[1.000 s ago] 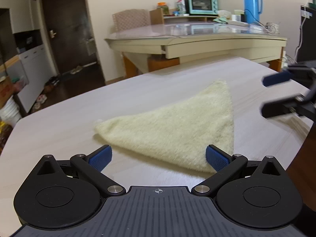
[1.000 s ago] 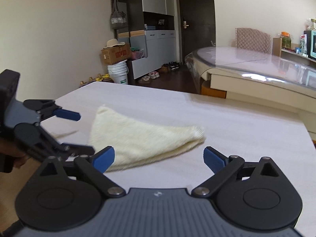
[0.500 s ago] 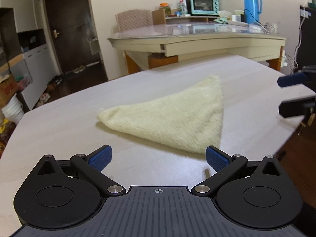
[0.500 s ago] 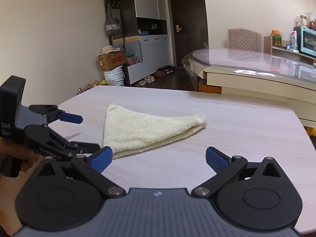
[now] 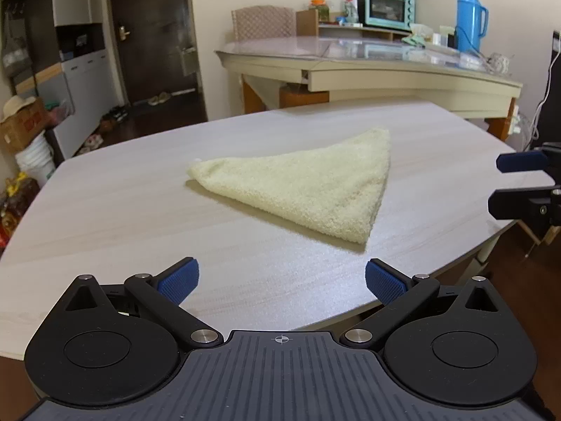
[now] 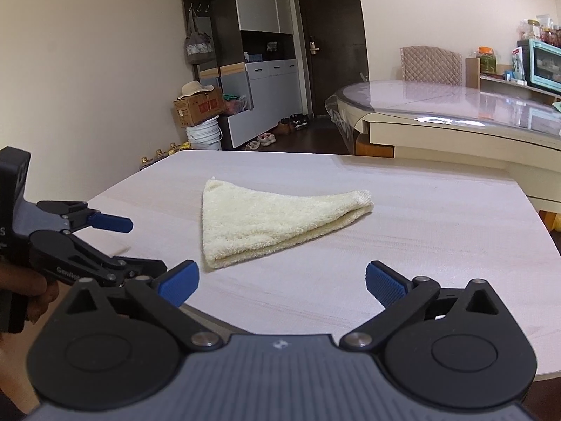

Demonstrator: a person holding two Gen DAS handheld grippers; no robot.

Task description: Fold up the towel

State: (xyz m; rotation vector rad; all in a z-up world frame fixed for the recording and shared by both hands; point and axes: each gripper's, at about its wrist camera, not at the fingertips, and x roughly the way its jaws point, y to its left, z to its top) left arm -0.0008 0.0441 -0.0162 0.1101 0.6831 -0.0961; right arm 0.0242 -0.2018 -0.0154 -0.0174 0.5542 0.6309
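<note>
A pale yellow towel [image 5: 308, 182] lies folded into a triangle on the light wooden table [image 5: 122, 210]; the right wrist view shows the same towel [image 6: 266, 224] with its folded edge toward me. My left gripper [image 5: 280, 280] is open with nothing between its blue pads, held back from the towel's near corner. My right gripper [image 6: 280, 280] is open too, a short way off the towel. In the left wrist view the right gripper [image 5: 505, 182] hangs at the table's right edge. The left gripper [image 6: 136, 242] shows at the left of the right wrist view, held by a hand [image 6: 31, 291].
Behind the work table stands a glass-topped table [image 5: 368, 59] with a teal toaster oven [image 5: 385, 8] and a blue thermos [image 5: 471, 19]. A cardboard box [image 6: 200, 105], white buckets [image 6: 205, 137] and shoes sit on the floor by grey cabinets. The table edge [image 5: 438, 270] runs close by.
Both grippers have drawn back from the towel, which now lies farther off in both views. The towel has kept its triangular shape and place. Both grippers stayed open.
</note>
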